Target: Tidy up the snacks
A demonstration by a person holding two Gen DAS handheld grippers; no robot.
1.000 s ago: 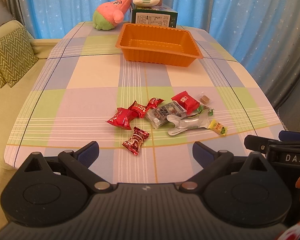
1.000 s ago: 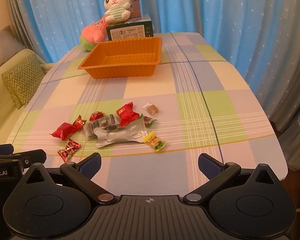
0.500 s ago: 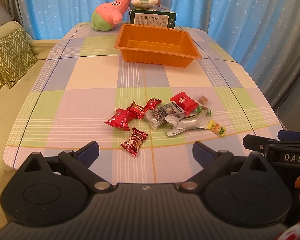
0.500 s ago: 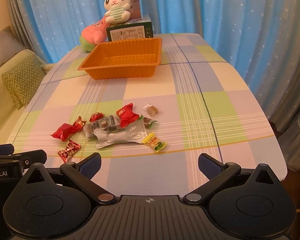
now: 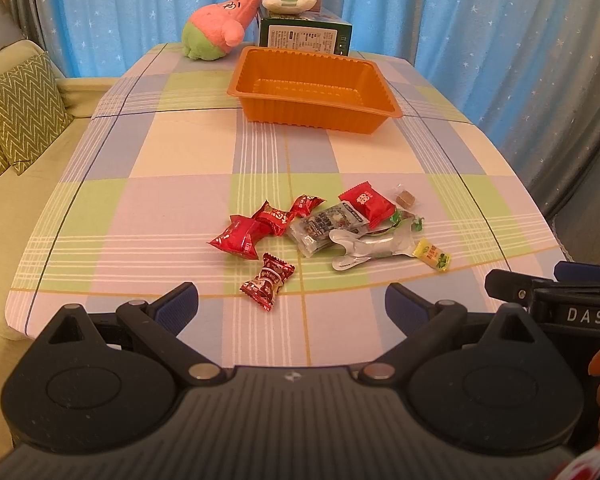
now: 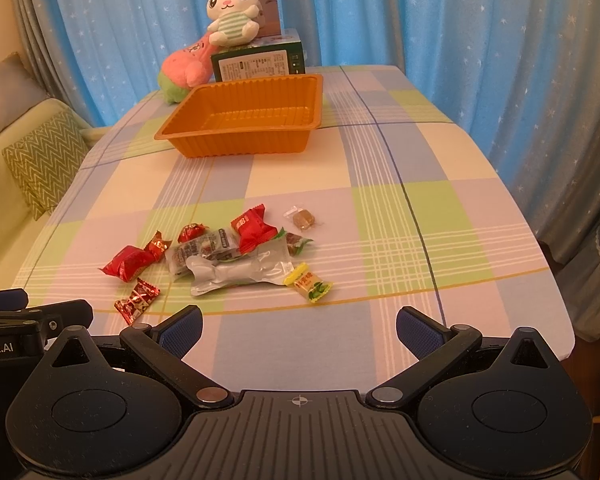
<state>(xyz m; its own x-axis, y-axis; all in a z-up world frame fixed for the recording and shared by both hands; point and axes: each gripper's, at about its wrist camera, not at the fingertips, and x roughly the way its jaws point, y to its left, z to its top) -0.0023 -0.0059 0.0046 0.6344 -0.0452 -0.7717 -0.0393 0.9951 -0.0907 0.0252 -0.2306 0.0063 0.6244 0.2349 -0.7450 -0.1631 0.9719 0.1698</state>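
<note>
I see a table w/ checked cloth. Snack pile lies mid-front, orange tray further back, green box & pink plush toy at far edge.

Snacks before tray on table

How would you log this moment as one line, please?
left gripper: open | right gripper: open | snacks: loose on table | orange tray: empty

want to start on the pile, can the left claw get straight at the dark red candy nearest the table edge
Probably yes. The left claw is open and the dark red candy lies just ahead of it, apart from the other snacks, with nothing between.
</note>
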